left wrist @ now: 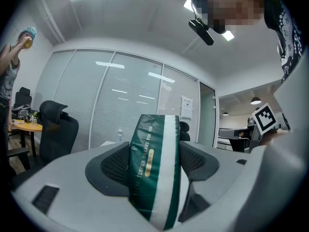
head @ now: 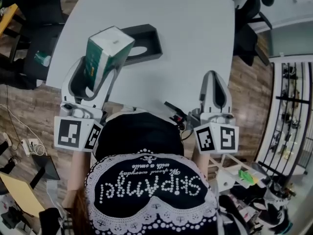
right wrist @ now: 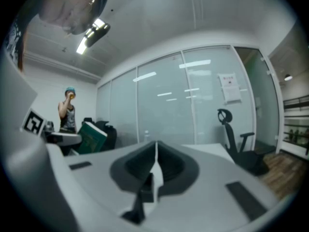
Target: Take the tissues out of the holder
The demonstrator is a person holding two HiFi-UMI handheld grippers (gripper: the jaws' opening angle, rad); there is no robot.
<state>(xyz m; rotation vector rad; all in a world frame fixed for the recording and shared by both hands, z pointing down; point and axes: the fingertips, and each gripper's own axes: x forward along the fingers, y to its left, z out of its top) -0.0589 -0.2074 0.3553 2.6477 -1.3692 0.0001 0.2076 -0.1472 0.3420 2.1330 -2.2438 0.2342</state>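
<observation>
In the head view, the left gripper (head: pixel 98 71) at the left of the frame has its jaws clamped on a green tissue pack (head: pixel 106 53). The pack is tilted and raised above the lower left corner of the pale surface (head: pixel 186 33). It is out of the black holder (head: pixel 145 44), which lies just behind it at upper centre. The right gripper (head: pixel 215 78) hangs at the lower right edge of the surface with nothing in it. The middle and right of the surface look bare, so there is ample room to set the pack down. The left edge is close, with wooden floor (head: pixel 29 106) beyond it. In the left gripper view, both pads press the pack's (left wrist: pixel 155 170) soft wrapped sides, and it leans between them. The film looks slick, so the likeliest slip is the pack sliding or twisting out if the squeeze eases, or dropping past that near edge. In the right gripper view, the jaws are together on nothing. The pack (right wrist: pixel 90 137) shows at the left, an office chair (right wrist: pixel 237 141) at the right and a person (right wrist: pixel 68 111) far behind.
</observation>
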